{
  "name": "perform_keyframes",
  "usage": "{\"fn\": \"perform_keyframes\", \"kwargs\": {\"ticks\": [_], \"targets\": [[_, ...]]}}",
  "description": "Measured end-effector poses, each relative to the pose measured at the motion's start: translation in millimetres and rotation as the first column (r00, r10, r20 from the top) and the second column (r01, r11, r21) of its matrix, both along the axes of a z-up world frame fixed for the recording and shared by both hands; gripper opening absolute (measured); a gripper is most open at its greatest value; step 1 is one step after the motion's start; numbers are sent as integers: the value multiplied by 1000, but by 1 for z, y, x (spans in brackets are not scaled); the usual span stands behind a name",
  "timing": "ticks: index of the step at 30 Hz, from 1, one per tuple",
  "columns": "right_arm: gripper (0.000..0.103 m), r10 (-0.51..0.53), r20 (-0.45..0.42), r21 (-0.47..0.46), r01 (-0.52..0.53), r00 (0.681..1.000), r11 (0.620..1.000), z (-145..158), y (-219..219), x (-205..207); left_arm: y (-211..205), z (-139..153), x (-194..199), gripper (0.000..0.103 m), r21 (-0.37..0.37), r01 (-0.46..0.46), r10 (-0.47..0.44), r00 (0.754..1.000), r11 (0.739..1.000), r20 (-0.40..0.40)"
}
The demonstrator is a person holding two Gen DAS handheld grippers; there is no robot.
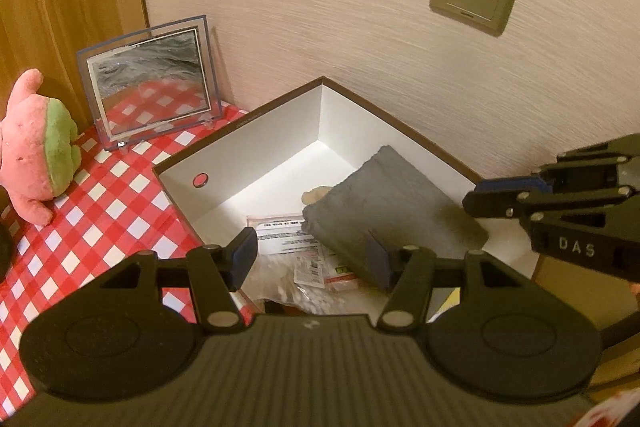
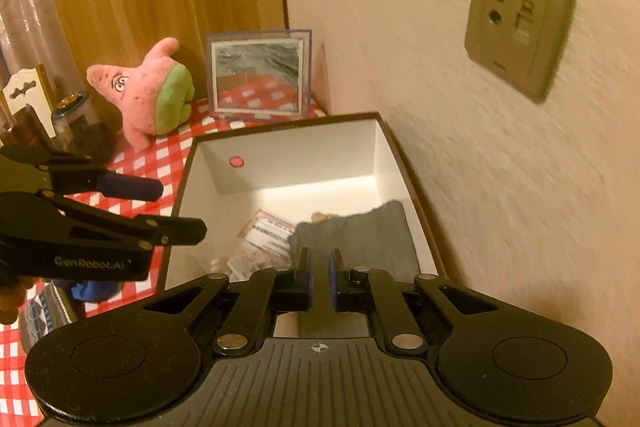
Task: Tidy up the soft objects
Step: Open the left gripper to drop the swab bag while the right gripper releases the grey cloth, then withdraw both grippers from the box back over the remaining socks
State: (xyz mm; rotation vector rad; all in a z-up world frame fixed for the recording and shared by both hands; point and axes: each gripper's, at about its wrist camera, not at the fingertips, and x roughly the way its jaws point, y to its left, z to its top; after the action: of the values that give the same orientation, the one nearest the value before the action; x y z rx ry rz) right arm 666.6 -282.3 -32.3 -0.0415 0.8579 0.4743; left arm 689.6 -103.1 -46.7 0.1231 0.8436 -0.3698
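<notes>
One gray folded cloth [image 1: 394,203] lies inside the white open box [image 1: 280,131], on top of some paper packets [image 1: 296,247]. One pink star plush toy [image 2: 150,91] sits outside on the red checked tablecloth [image 1: 92,227], beside one clear picture frame [image 1: 150,81]. The left gripper [image 1: 312,259] is wide open and holds nothing. The right gripper [image 2: 320,281] is open just a crack above the cloth, with nothing in it.

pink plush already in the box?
No. The pink star plush sits on the checkered tablecloth outside the white box, which holds a folded grey towel and paper packets.
</notes>
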Motion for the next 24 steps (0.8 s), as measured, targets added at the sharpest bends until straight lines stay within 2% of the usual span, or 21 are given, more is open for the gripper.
{"fn": "perform_keyframes", "kwargs": {"ticks": [2, 4, 5, 6, 7, 13, 24], "targets": [[18, -6, -11, 3, 6, 1000, 1000, -2, -2, -4, -1, 1, -3, 57, -2, 2, -2, 1000, 1000, 1], [35, -15, -15, 5, 15, 1000, 1000, -3, -4, -9, -1, 2, -7, 57, -6, 6, -6, 1000, 1000, 1], [52, -22, -12, 6, 22, 1000, 1000, -3, -5, -12, -1, 3, -9, 57, -8, 7, -7, 1000, 1000, 1], [65, -31, -5, 5, 31, 999, 999, -3, -6, -15, -1, 3, -11, 57, -11, 8, -8, 1000, 1000, 2], [68, -38, 3, 3, 38, 999, 999, -3, -6, -18, 0, 4, -14, 57, -13, 7, -7, 1000, 1000, 2], [69, -48, -1, 7, 48, 999, 999, -1, -6, -32, 7, 9, -29, 62, -29, -1, 1, 1000, 1000, 2], [70, -58, 8, 26, 58, 998, 998, 11, 1, -62, 37, 23, -69, 62, -50, -38, 39, 999, 998, 7]]}}
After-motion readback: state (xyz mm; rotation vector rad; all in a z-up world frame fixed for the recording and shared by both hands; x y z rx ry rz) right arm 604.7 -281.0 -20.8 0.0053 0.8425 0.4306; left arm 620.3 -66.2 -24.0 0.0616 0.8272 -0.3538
